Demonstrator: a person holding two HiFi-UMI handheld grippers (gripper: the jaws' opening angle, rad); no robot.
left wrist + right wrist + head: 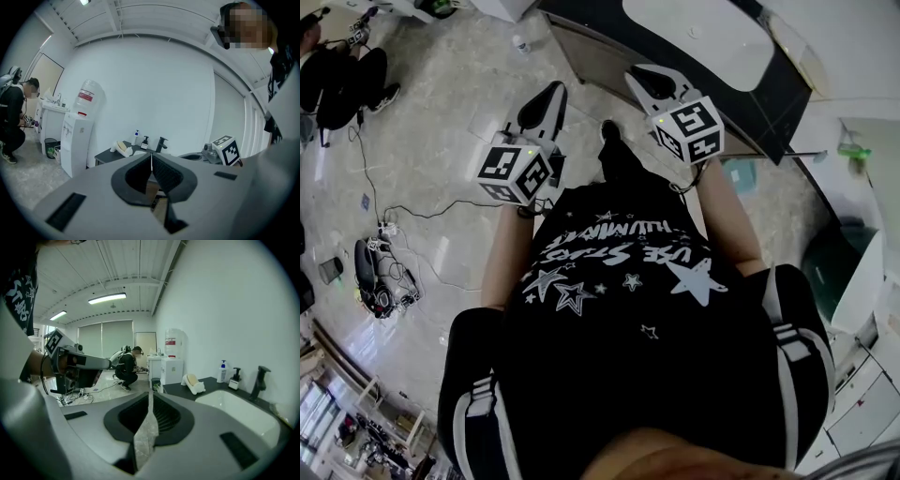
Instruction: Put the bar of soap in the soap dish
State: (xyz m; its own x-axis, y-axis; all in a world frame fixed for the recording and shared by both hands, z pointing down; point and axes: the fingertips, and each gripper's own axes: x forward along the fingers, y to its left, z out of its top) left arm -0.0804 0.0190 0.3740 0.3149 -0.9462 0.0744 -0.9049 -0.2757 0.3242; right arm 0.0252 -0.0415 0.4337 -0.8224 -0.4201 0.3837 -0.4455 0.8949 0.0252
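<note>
A beige bar of soap lies in a white soap dish at the near end of the dark counter; the left gripper view shows the same soap dish far off. Both grippers are held in the air in front of the person, away from the counter. My left gripper is shut, its pads meeting with nothing between them. My right gripper is shut and empty too. In the head view the left gripper and right gripper hover over the floor.
On the counter stand a white sink basin, a black faucet, a pump bottle and a lotion bottle. A water dispenser stands beyond the counter. A person crouches on the floor. Cables lie at the left.
</note>
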